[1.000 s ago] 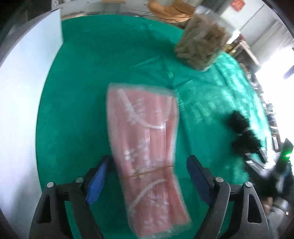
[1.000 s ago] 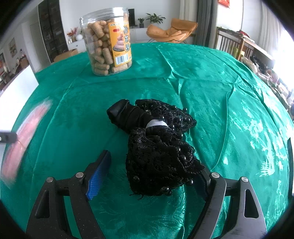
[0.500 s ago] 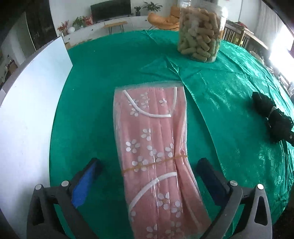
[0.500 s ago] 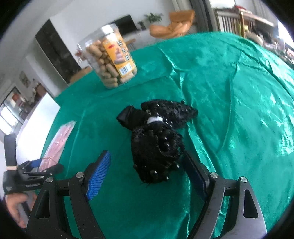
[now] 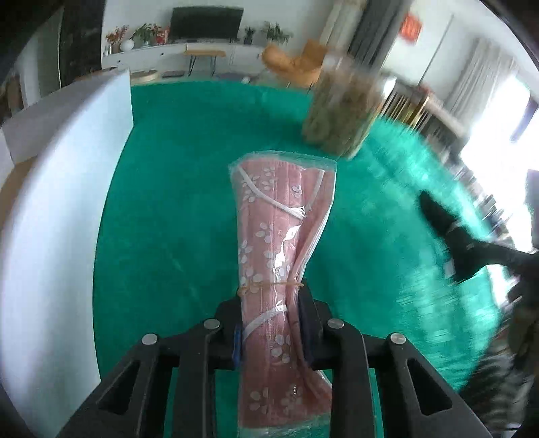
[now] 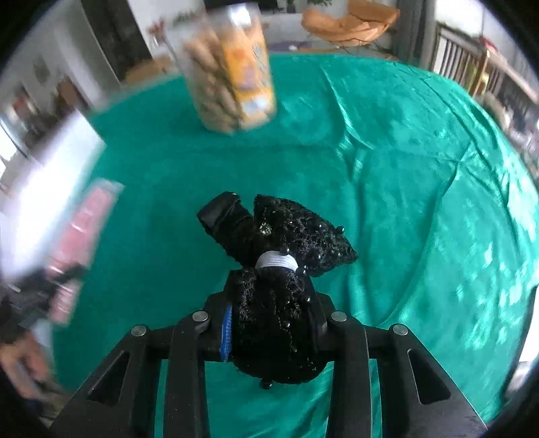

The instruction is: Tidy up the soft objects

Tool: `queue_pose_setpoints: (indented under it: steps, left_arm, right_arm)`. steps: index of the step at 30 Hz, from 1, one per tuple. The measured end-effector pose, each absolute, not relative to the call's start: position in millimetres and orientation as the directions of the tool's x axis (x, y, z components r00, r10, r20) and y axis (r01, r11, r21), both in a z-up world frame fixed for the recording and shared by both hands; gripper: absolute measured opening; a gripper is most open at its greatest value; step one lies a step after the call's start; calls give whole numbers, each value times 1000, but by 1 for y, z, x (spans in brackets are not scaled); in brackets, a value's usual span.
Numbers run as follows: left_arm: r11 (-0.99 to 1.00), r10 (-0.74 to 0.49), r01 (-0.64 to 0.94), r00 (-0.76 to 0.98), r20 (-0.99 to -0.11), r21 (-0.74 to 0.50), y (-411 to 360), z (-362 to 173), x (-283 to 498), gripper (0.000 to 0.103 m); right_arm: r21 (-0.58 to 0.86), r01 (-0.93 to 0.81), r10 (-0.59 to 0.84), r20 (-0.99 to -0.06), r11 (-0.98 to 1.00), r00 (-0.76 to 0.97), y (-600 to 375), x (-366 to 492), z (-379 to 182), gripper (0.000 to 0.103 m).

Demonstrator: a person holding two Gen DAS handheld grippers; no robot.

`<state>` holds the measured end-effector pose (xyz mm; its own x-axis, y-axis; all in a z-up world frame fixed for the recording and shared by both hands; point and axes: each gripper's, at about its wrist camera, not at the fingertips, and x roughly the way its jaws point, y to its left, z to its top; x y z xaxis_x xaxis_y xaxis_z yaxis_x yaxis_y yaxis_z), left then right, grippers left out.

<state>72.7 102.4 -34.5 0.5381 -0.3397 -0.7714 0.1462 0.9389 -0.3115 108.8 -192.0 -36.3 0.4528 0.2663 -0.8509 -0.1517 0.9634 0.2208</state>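
A round table draped in shiny, creased teal-green cloth (image 6: 387,175) is seen, on which a clear plastic jar of tan finger biscuits with an orange label (image 6: 229,70) is stood upright toward the far edge.

Bright daylight pours in from windows on the right, washing that side white. The clear plastic snack jar (image 5: 340,114) looks smeared. Edges bend round and go dark.

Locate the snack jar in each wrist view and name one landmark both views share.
Left wrist: the snack jar stands upper right of centre, blurred, behind the pink pack.
Right wrist: the jar stands top, left of centre, orange label facing the camera.
Shared landmark: the orange chair beyond the table.
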Motion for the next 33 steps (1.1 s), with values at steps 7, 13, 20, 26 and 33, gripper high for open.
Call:
queue_pose_setpoints:
  steps: [7, 13, 20, 26, 33]
  left_arm:
    - [935, -306, 95, 699, -647, -341, 190, 65, 18, 27]
    - [962, 37, -218, 701, -712, -166, 302, 70, -26, 46]
    - [897, 275, -441, 586, -763, -16, 340, 38, -44, 87]
    - [856, 351, -517, 563, -749, 13, 330, 38, -50, 103]
    - [777, 357, -614, 610, -707, -138, 336, 40, -59, 103]
  right_arm:
    - [371, -427, 550, -700, 825, 455, -65, 79, 78, 35]
    - [354, -630, 655, -676, 691, 338, 77, 65, 104, 35]
    - [330, -669, 623, -739, 666, 256, 177, 74, 61, 68]
    - [267, -671, 595, -738, 692, 320, 150, 62, 65, 68]
    - [146, -687, 539, -741, 712, 400, 133, 60, 68, 69]
